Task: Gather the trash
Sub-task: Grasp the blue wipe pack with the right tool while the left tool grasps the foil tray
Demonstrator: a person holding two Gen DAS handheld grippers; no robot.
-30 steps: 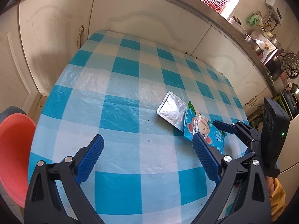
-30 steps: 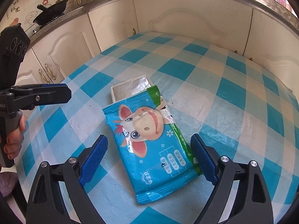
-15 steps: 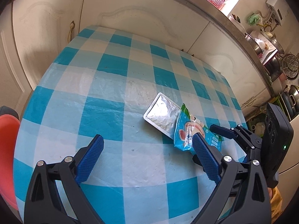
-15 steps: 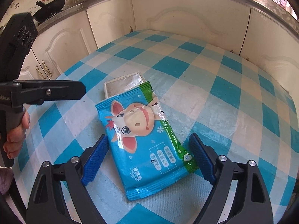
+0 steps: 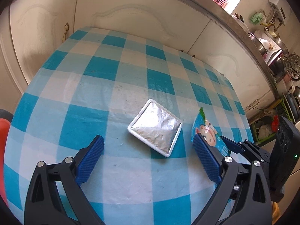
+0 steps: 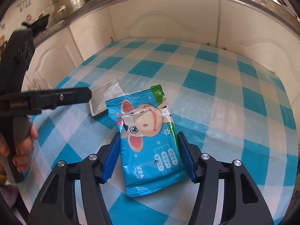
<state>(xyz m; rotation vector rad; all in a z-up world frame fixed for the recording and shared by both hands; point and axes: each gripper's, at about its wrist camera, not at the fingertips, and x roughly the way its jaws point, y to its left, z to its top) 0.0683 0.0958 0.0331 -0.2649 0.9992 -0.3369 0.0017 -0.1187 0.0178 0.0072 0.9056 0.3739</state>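
A blue wet-wipe packet with a cartoon cow sits between the pads of my right gripper, which has closed on its sides and holds it tilted above the table. The packet also shows in the left wrist view, behind my left finger. A silver foil tray lies flat on the checked tablecloth, just ahead of my left gripper, which is open and empty. The tray shows in the right wrist view, partly hidden by the left gripper's finger.
White cabinet doors run along the far side of the table under a steel counter. A red basin sits off the table's left edge. Pots and racks crowd the right side.
My right gripper has closed on the wipe packet and lifted it off the foil tray. My left gripper has moved forward toward the tray, still open.
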